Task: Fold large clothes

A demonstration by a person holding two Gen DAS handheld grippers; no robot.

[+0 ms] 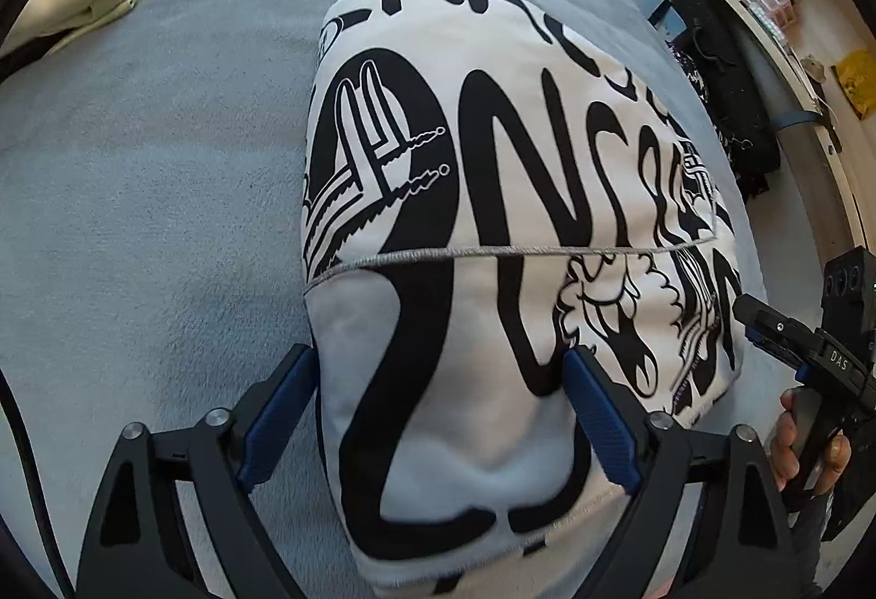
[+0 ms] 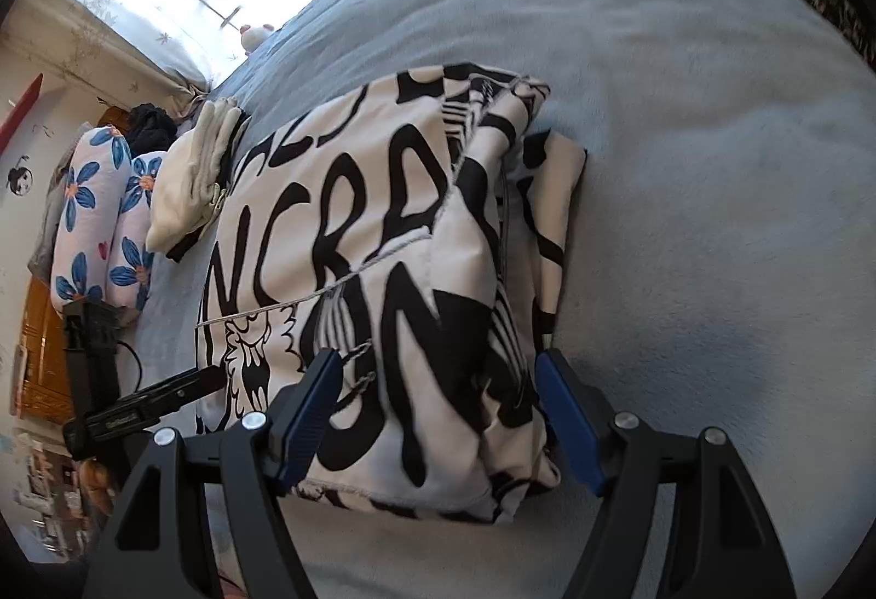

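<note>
Lengthwise, the folded garment (image 1: 493, 194) runs away between both released tools (image 1: 438, 413) (image 2: 435, 413).

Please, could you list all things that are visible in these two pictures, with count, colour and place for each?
garment: one, white with black print, folded on the blanket.
blanket: one, light blue, under everything.
cream clothes: one pile, beyond the garment.
flowered pillows: two, white with blue flowers, bed's far end.
shelf: one, wooden, beside the bed.
left gripper: black, blue pads, open around the garment's near edge.
right gripper: the same, open around the near edge.
hand: one, holding the right gripper.
</note>
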